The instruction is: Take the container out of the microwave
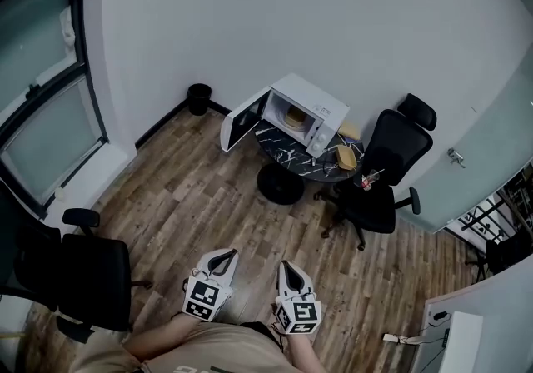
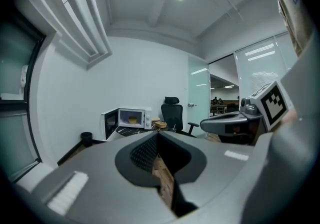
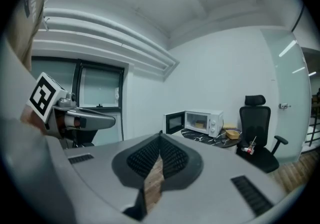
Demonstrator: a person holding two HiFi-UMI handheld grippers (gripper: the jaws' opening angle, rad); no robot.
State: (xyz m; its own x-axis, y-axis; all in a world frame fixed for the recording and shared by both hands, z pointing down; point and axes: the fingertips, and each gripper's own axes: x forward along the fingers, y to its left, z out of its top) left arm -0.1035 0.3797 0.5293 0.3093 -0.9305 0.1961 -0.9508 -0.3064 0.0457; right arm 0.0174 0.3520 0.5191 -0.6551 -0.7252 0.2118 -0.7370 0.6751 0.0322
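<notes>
Your head camera looks steeply down; both gripper cameras face level ahead; all three share the far-off open white microwave [image 1: 310,116].

No words, numbers or brand names can be read anywhere; the cubes [image 1: 206,297] carry only square black-and-white marker patterns.

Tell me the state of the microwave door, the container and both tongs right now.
microwave door: swung open
container: inside the microwave, not yet taken out
left tongs: shut, empty
right tongs: shut, empty
</notes>
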